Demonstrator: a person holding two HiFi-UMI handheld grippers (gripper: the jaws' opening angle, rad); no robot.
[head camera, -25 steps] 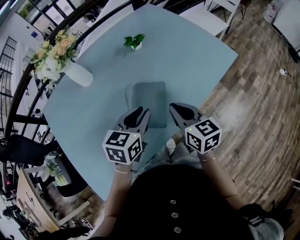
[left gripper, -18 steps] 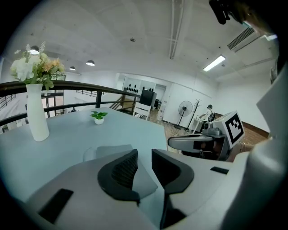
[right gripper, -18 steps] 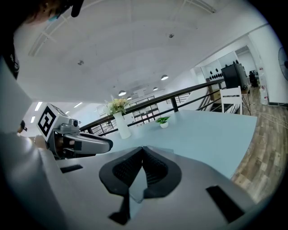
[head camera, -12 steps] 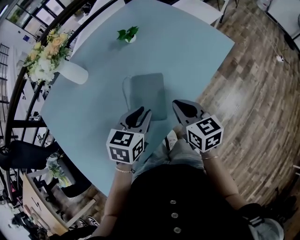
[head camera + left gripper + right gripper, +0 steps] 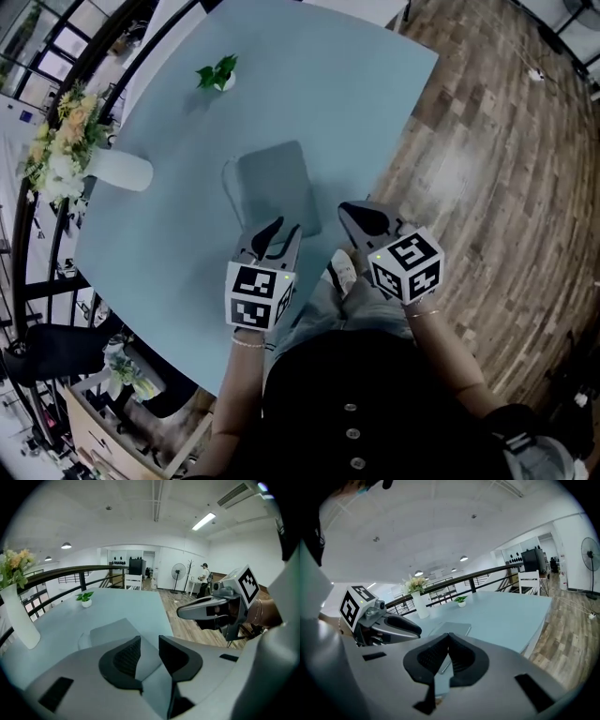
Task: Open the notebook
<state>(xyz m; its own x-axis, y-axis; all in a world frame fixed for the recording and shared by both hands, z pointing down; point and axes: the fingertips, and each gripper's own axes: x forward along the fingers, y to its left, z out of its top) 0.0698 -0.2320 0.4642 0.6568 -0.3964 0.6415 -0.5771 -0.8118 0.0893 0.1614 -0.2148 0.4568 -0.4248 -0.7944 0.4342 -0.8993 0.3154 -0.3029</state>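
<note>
Two square-marker tongs [image 5: 283, 228] [image 5: 349, 212] near grey notebook [image 5: 274, 187]

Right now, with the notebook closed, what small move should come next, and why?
Probably lower the left gripper to the notebook's near edge to catch the cover. The notebook lies closed on the table; the left jaws have just been opening, nothing between them, and hover by that edge.

The left gripper [image 5: 284, 229] has come down lower by the near edge of the notebook [image 5: 272, 183] and has rolled a bit. Its jaws have just opened wider, with nothing held between them. The right gripper [image 5: 353, 214] has slid a little too
</note>
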